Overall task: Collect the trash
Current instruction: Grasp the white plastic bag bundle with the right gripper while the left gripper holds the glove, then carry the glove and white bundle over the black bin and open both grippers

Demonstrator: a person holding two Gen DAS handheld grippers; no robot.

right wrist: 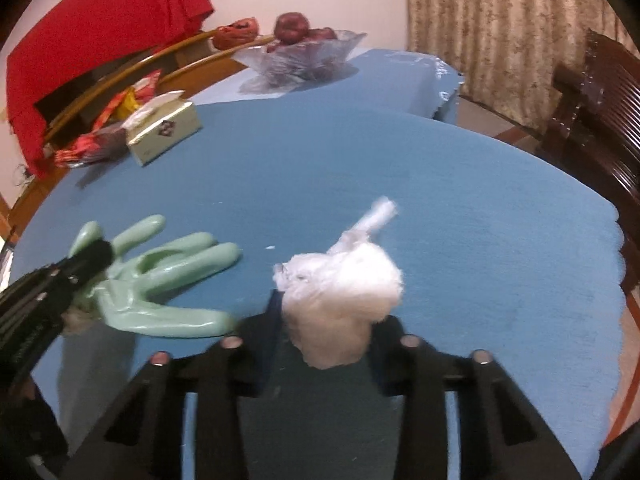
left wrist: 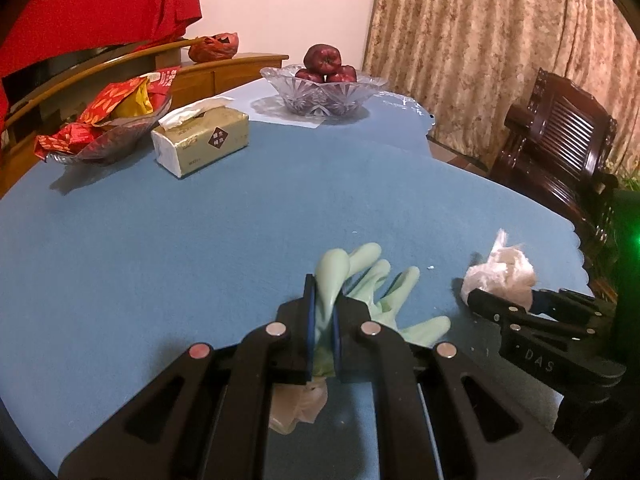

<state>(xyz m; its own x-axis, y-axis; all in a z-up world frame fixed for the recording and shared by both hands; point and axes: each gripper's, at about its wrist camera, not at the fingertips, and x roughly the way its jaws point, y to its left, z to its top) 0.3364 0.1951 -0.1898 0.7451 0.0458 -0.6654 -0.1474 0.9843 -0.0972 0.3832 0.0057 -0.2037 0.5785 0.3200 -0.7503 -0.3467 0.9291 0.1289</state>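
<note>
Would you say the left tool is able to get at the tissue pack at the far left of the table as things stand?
Probably not yet. The left tool is shut on the green glove, so it is occupied. The blue tablecloth between it and the tissue pack looks bare, so only the load hinders it.

My work surface is a table under a blue cloth [left wrist: 200, 232] with a scalloped edge. Behind it stands a plain pale wall [left wrist: 280, 8]. A patterned beige curtain [left wrist: 500, 48] covers the far right side. A dark carved wooden chair [left wrist: 560, 148] stands right of the table, before the curtain. At far left I see a wooden sideboard [left wrist: 224, 72] with a red cloth [left wrist: 100, 4] hanging above it. Lighting is warm and indoor.
</note>
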